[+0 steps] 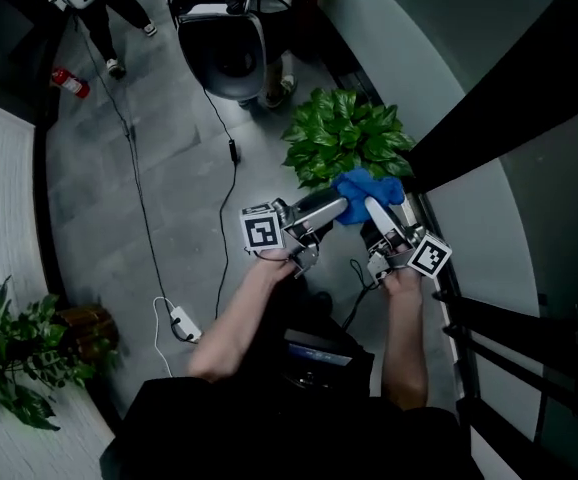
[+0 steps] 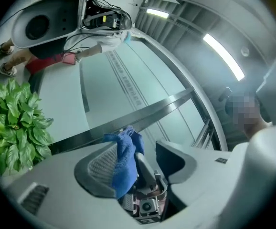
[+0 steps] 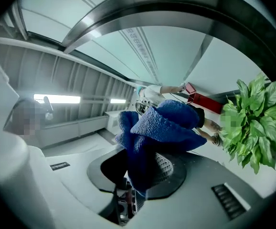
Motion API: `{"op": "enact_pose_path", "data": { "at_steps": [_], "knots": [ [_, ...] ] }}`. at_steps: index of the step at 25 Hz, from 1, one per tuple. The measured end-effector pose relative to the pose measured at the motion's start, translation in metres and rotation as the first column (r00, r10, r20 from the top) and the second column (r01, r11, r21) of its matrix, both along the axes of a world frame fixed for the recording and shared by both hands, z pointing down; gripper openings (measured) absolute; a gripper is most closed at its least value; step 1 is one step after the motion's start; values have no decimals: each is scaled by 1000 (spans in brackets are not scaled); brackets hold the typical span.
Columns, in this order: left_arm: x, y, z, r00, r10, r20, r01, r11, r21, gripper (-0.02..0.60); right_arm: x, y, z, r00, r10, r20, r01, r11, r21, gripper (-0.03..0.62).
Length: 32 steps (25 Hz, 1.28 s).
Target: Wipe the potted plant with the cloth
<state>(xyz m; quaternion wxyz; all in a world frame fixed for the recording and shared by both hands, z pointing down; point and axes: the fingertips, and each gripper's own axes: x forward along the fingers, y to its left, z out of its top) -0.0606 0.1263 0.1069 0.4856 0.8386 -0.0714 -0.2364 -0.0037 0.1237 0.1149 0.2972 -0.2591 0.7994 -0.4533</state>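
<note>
A: Right tool [image 3: 138, 168]: jaws closed in on the cloth [image 3: 164, 120] as far as the wad allows. One tail runs deep into the gap. Most of the blue bulk mushrooms out past the tips.

B: Left tool [image 2: 137, 151]?

A: Jaws well apart. A fold of the cloth lies along one ribbed pad, with a grey bar just beside it. I read that as resting, not pinched.

B: So one grip carries it. Where's the target?

A: Potted plant [image 1: 349, 133] stands on the floor against the curved wall, directly beyond both tools. Head view puts the cloth over its near leaves; touching or just clear, can't tell. Pot hidden under foliage.

B: What goes wrong from here?

A: First, the hold. Little cloth sits inside the jaws and much outside. Drag across a leaf could tug it free and drop it into the foliage. Second, the tools sit tip to tip. If the left one closes on the fold while the right one pulls, the cloth stretches between them and neither wipes. Third, the leaves look thin and springy. A hard jaw tip leading instead of the cloth would likely crease or tear one.

B: Surroundings?

A: Cable [image 1: 231, 153] trails over the floor left of the plant, near the person's stance. A snag there mid-reach would jolt both arms.
</note>
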Motion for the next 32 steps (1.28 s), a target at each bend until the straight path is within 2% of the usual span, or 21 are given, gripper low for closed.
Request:
{"op": "enact_pose_path", "data": {
  "at_steps": [6, 10, 19, 24, 29, 32],
  "knots": [
    [8, 60, -55, 999, 28, 38, -32, 994, 102, 244, -4, 62, -54, 1000, -19, -12, 20, 997, 80, 100],
    [13, 81, -86, 999, 33, 21, -36, 984, 176, 244, 0, 80, -77, 1000, -25, 2, 25, 992, 125, 100],
    [14, 100, -111, 997, 50, 52, -61, 968, 241, 244, -3, 98, -104, 995, -50, 84, 32, 978, 208, 100],
    [20, 101, -112, 996, 61, 71, -78, 959, 274, 244, 0, 99, -98, 993, -43, 112, 18, 975, 220, 100],
    [26, 97, -114, 994, 105, 38, -112, 947, 302, 244, 5, 96, -96, 995, -9, 95, -14, 972, 237, 100],
    [4, 111, -121, 992, 127, 12, -125, 943, 309, 244, -10, 110, -102, 997, 32, 68, -48, 969, 243, 100]
  ]
}}
